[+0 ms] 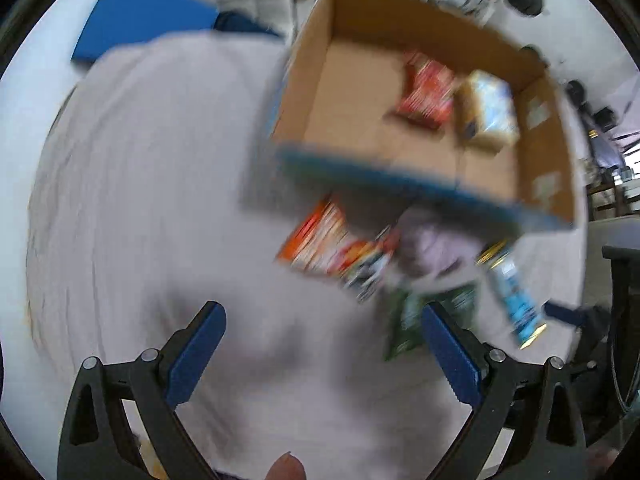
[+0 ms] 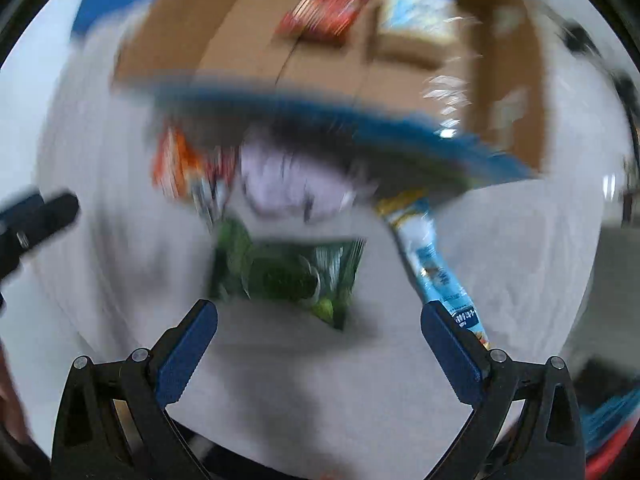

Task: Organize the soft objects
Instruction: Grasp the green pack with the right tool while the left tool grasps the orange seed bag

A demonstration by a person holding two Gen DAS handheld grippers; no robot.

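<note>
Both tongs are hanging wide open, empty. The crinkly green snack packet (image 2: 286, 276) is lying on the white-covered desk (image 2: 520, 260), dead ahead of the right tongs (image 2: 319, 312), nearer than the left tongs (image 1: 324, 314).

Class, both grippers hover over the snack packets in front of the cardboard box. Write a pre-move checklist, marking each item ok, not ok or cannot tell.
1. Left gripper open, holding nothing: ok.
2. Right gripper open, holding nothing: ok.
3. Cardboard box has free floor space: ok.
4. Green packet lies between the right gripper's fingers' line: ok.
5. Image sharp enough to aim: not ok, motion blur.
6. Light blue packet clear of box edge: cannot tell.
</note>
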